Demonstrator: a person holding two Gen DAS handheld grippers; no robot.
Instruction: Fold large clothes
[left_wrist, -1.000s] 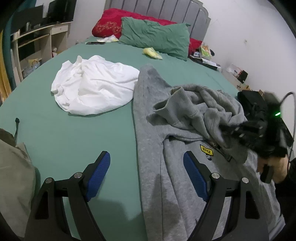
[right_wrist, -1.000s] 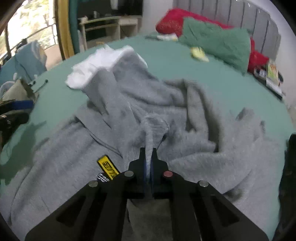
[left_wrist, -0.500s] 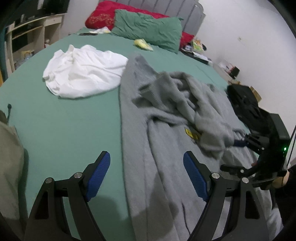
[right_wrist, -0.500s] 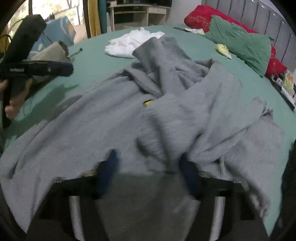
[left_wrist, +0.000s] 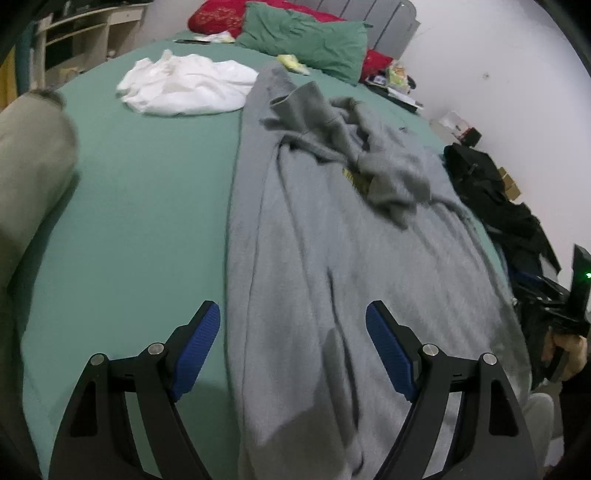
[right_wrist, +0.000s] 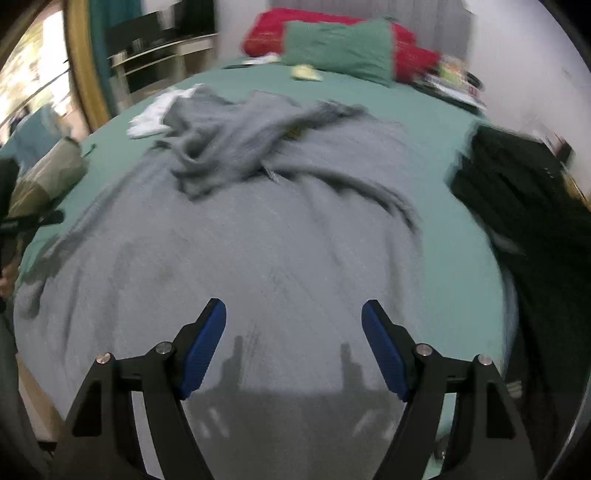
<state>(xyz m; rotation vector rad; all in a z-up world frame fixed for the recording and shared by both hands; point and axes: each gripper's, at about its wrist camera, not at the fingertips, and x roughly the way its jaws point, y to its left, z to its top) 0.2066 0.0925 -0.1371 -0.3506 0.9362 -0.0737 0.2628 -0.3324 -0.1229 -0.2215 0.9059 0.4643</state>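
Now apparently released: grey sweatshirt (right_wrist: 280, 251), right hand-held gripper (right_wrist: 293, 343) wide.

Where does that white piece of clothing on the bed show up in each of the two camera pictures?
Left wrist view: the white garment lies upper left, on the green sheet beside the grey sweatshirt.
Right wrist view: only a bit of it peeks out at upper left, behind the sweatshirt's bunched fabric.
Shared landmark: the green pillow at the headboard.

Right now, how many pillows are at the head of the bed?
2. The green pillow lies in front, and the red pillow lies behind it against the headboard. More may be hidden behind them.
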